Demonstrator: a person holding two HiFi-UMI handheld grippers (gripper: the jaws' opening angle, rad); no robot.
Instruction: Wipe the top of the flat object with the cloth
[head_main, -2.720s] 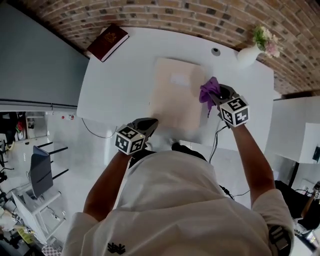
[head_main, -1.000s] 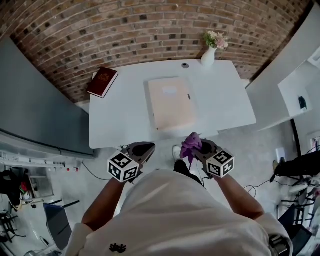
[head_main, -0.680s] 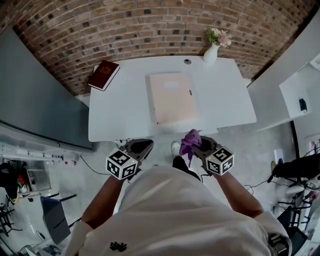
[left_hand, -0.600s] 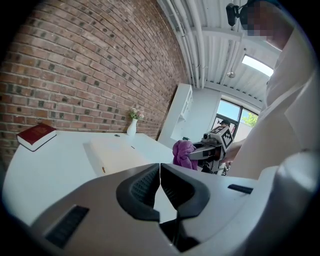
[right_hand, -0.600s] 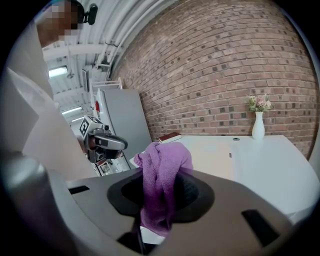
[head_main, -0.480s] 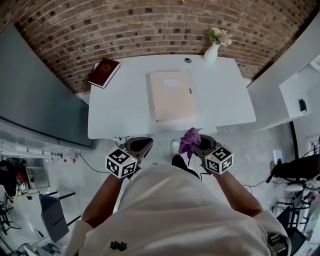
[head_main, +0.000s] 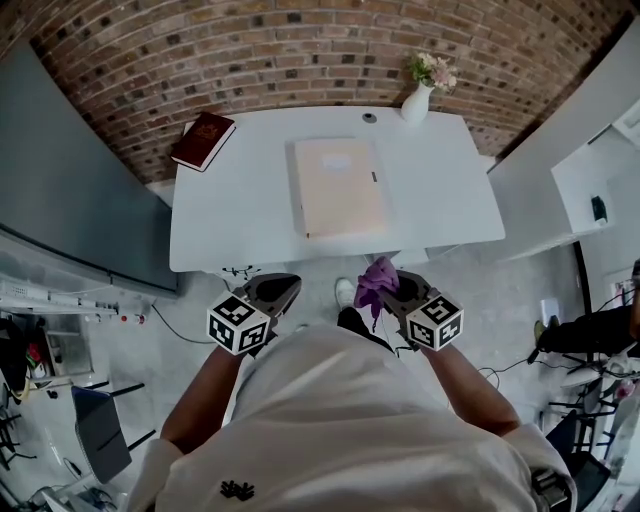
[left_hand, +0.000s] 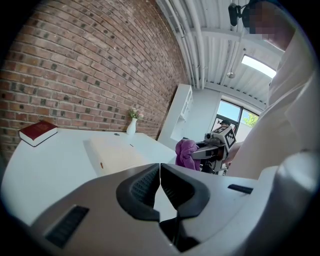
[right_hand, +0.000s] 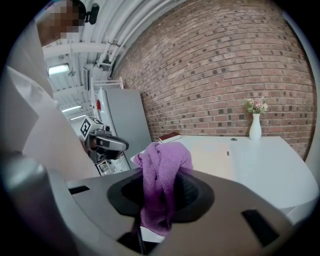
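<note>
Right gripper (right_hand: 161, 196): your right jaws are clamped on Cloth, which fills the gap between them.
Left gripper (left_hand: 160, 186): your left jaws are pressed together with nothing between them.
Cloth (right_hand: 163, 172): purple and bunched. It rises in a crumpled fold above the right jaws and hangs below them. It touches neither Table nor Flat object.
Flat object (head_main: 338, 187): pale beige and rectangular. It lies flat near the middle of Table with its long side running away from you. Nothing rests on its top.
Table (head_main: 230, 225): white, set against Brick wall.
Gripper position: you hold both grippers close to your torso, short of Table's near edge and over Floor (head_main: 480, 275). Both are well apart from Flat object.
Book (head_main: 203, 140): dark red, closed, at the far left corner of Table.
Vase (head_main: 417, 103): white, upright, holding pale flowers, at the far right edge of Table.
Brick wall (head_main: 300, 50): red-brown, directly behind Table.
</note>
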